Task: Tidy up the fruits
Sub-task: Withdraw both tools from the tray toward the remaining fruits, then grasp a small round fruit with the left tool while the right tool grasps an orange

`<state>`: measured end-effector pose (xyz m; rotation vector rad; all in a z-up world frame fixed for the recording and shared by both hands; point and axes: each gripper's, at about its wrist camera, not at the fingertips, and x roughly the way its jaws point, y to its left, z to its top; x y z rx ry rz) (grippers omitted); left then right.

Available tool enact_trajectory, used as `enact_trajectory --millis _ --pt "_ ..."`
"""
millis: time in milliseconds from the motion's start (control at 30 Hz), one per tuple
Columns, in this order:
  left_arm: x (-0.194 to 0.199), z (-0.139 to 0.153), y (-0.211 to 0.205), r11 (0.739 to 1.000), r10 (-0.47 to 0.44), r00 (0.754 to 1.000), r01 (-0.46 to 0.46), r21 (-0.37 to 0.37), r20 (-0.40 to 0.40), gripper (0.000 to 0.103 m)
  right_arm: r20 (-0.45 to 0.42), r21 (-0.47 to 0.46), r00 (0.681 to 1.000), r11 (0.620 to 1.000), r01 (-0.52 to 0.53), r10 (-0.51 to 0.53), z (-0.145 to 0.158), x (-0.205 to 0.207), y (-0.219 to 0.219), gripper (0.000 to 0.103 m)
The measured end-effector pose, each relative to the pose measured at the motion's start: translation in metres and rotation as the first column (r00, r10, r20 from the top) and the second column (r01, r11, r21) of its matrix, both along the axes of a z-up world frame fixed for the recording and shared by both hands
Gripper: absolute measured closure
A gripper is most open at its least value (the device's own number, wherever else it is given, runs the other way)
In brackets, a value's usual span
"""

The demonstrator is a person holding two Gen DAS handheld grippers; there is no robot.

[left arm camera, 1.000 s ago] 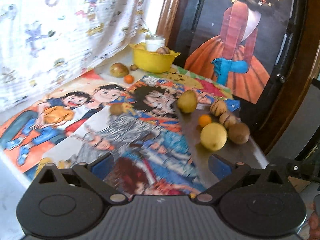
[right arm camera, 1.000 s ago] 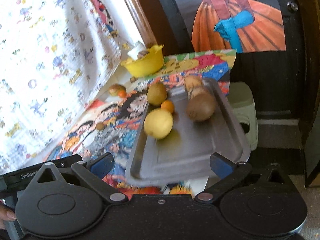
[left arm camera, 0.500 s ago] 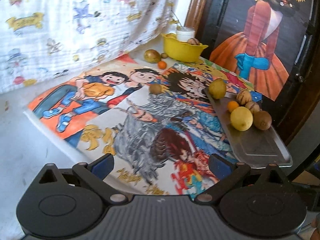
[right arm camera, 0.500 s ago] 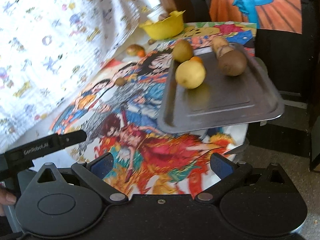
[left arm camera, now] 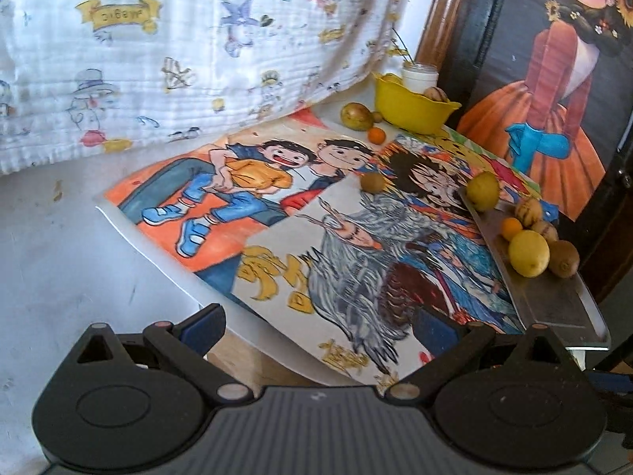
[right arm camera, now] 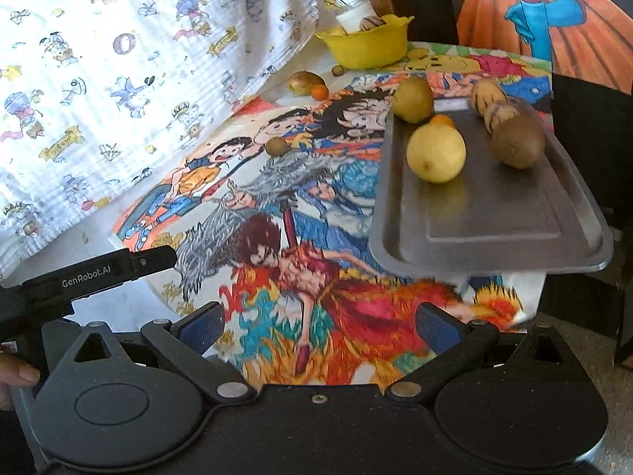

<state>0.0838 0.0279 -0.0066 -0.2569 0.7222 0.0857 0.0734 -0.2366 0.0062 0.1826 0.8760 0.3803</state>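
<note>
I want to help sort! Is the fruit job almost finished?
Partly. Six fruits already sit on the metal tray, and one is in the yellow bowl. Both the left gripper and right gripper are open, holding nothing. Four fruits lie loose on the pictures.

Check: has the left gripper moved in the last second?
Yes. The left gripper has backed away from the tray; the yellow bowl looks farther off.

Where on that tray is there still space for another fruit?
The near half of the tray is bare, from the lemon and kiwi to its front rim. The far end is crowded with fruit. Both grippers are open and empty.
</note>
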Motion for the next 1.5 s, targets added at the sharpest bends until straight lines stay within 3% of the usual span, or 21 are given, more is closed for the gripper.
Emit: enact_trajectory --millis 233,533,667,867,1100,1300,1500 --pt "0.016 0.005 0.006 0.999 -0.012 1.0 0.011 0.048 0.029 0.001 0.071 0.002 0.997 0.999 -0.039 0.038 0.027 0.038 0.001 0.001" --pt "0.058 0.034 0.001 0.986 -0.098 0.989 0.081 0.145 0.109 0.001 0.047 0.215 0.994 0.971 -0.105 0.098 0.113 0.141 0.011 0.001" --pt "0.081 0.042 -0.002 0.986 -0.107 0.987 0.09 0.138 0.122 0.001 0.091 0.174 0.988 0.975 -0.14 0.125 0.131 0.187 0.029 0.001" --pt "0.116 0.032 -0.005 0.995 -0.094 0.987 0.088 0.049 0.131 0.001 0.041 0.094 0.984 0.979 -0.178 0.175 0.086 0.24 0.049 0.001" --pt "0.149 0.012 -0.029 0.974 -0.147 0.98 0.12 0.19 0.133 0.006 0.057 -0.044 0.953 0.955 -0.295 0.297 0.029 0.281 0.07 0.001" --pt "0.176 -0.006 -0.035 0.963 -0.169 0.982 0.147 0.226 0.082 0.019 0.116 -0.115 0.922 0.927 -0.356 0.369 0.003 0.325 0.084 0.004" --pt "0.194 -0.02 -0.035 0.969 -0.168 0.985 0.159 0.19 0.032 0.043 0.106 -0.121 0.916 0.919 -0.375 0.388 -0.017 0.37 0.102 0.014"
